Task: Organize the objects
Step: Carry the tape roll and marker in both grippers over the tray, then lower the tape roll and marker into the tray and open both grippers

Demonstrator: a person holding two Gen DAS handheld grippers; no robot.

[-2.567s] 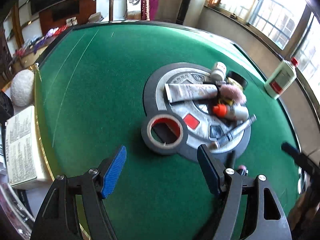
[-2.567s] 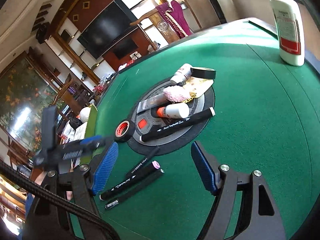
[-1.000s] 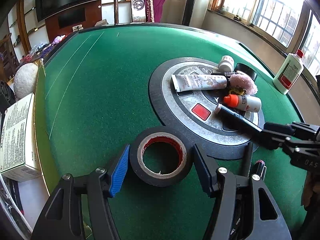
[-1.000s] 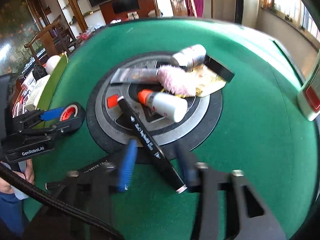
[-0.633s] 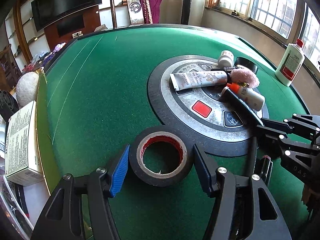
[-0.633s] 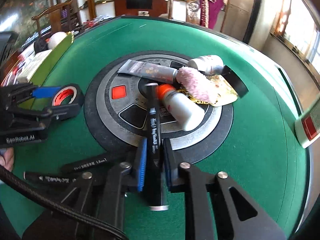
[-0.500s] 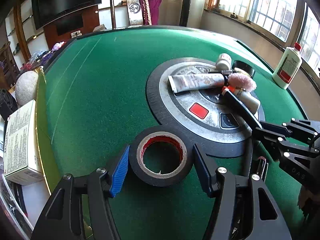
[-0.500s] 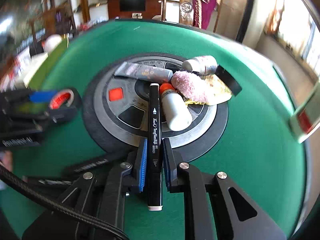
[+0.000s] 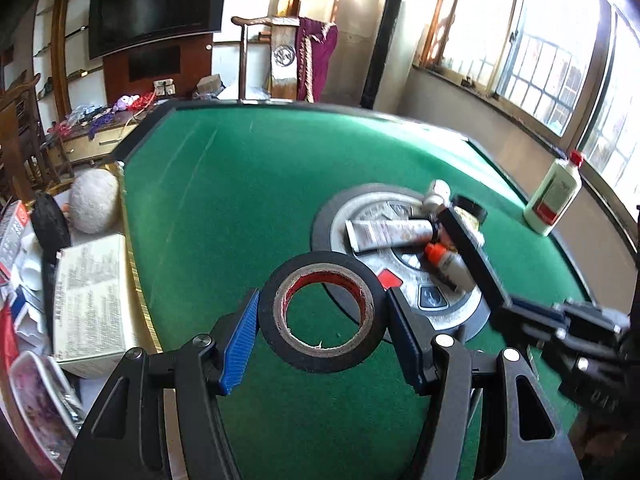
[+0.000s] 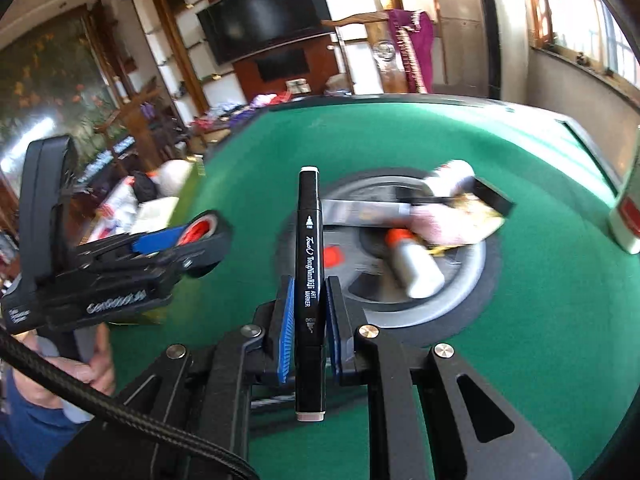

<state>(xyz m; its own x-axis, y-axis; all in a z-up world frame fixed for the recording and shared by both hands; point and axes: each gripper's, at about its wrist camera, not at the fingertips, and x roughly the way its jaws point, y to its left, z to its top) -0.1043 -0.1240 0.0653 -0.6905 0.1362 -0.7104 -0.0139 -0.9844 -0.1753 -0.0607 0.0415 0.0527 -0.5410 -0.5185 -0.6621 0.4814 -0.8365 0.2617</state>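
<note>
Our left gripper (image 9: 320, 328) clasps the tape roll (image 9: 320, 312) between its pads. Our right gripper (image 10: 307, 312) pinches the black marker (image 10: 309, 280) mid-barrel, both lifted above the green table (image 9: 240, 184).

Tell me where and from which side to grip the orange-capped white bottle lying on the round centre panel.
Grip the orange-capped bottle across its white body, from above, pads on the two long sides. It lies flat on the round panel, so the body gives straight, parallel faces. The narrow cap end looks crowded by the cream tube, leaving less room there.
</note>
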